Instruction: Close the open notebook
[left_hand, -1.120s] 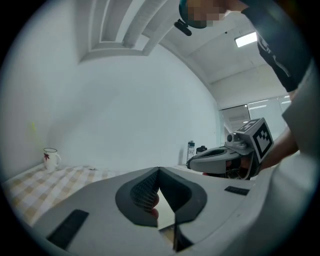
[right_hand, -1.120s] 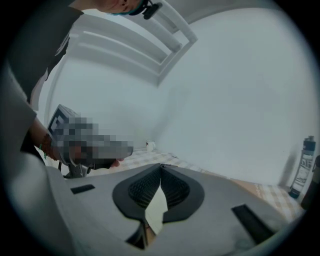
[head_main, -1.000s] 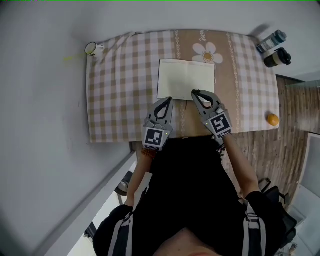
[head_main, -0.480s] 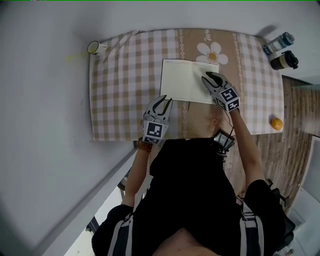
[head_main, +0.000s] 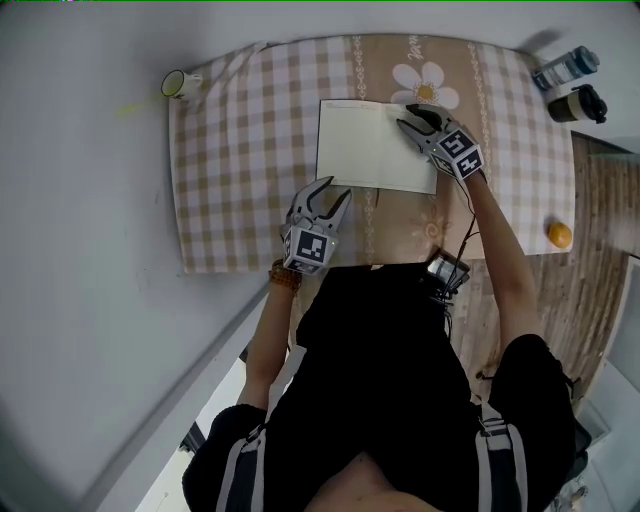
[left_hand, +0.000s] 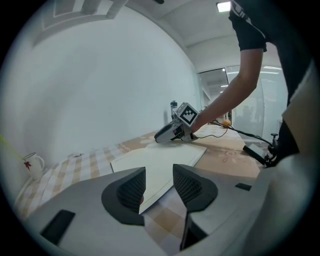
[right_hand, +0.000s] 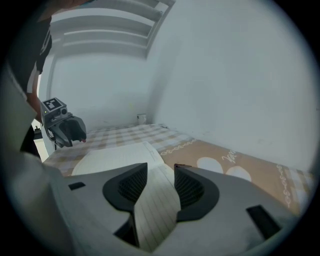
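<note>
Our left gripper (head_main: 332, 192) has dropped beside the near edge of the white open notebook (head_main: 365, 150) on the checked-cloth bench (head_main: 230, 150), fingers just spread wide, empty; our right gripper (head_main: 412, 117) has crossed to the far right page, fingers freshly parted narrowly, poised to lift it; whether they touch paper we cannot tell.

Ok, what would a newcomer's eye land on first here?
The open notebook lies flat on the checked tablecloth, mid-table. Both grippers' jaws have just been opening, gripping nothing: lined paper shows between the right gripper's at the far right page, the near left corner between the left gripper's.
</note>
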